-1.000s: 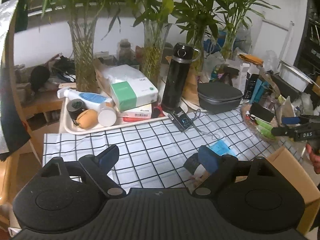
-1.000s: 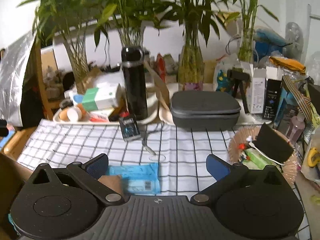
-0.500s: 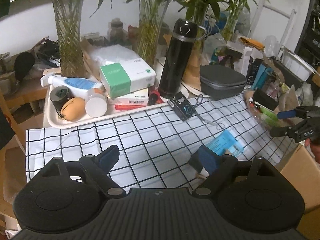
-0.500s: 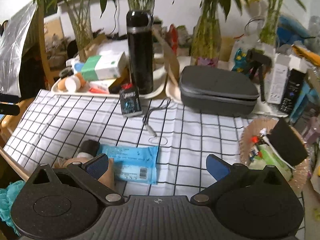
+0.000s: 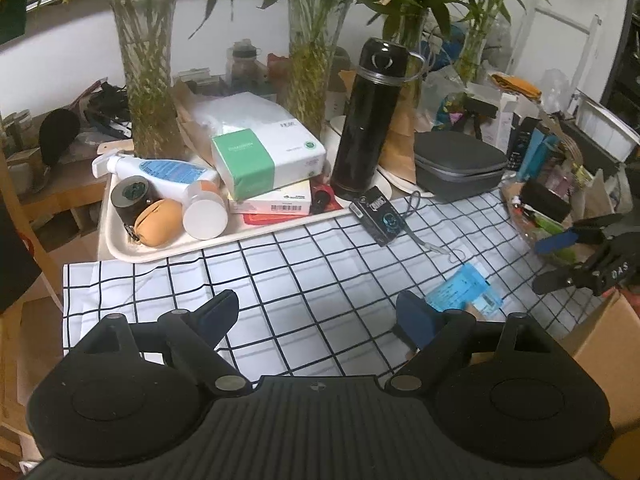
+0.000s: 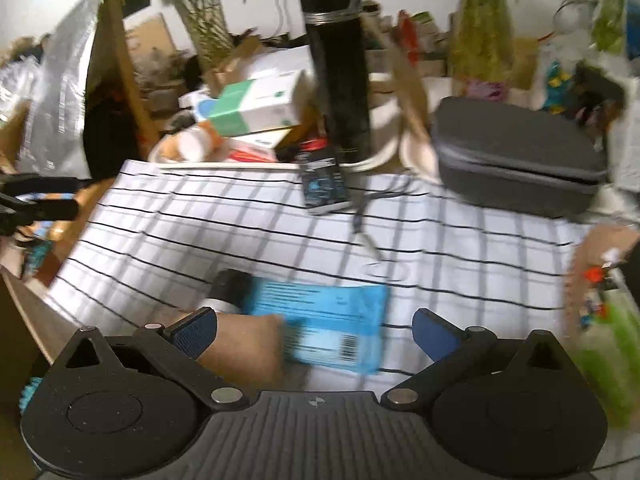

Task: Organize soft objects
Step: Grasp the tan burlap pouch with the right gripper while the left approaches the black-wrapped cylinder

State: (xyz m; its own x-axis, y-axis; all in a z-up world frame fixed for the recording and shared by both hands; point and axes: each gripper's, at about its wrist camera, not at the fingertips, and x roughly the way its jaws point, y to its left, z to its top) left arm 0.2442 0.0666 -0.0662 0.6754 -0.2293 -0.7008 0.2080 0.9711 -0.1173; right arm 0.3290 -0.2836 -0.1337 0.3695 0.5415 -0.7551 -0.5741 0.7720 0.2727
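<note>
Barely started: both grippers, left [image 5: 316,312] and right [image 6: 314,330], spread and empty; blue pack [image 6: 320,324] untouched before flask [image 6: 338,68].

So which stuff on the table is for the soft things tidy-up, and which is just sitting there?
For the job:
- blue soft packet on the checked cloth
- right gripper, open just above the packet
- left gripper, open over bare cloth

Just lying about:
- black flask
- grey zip case
- green-and-white box
- spray bottle
</note>
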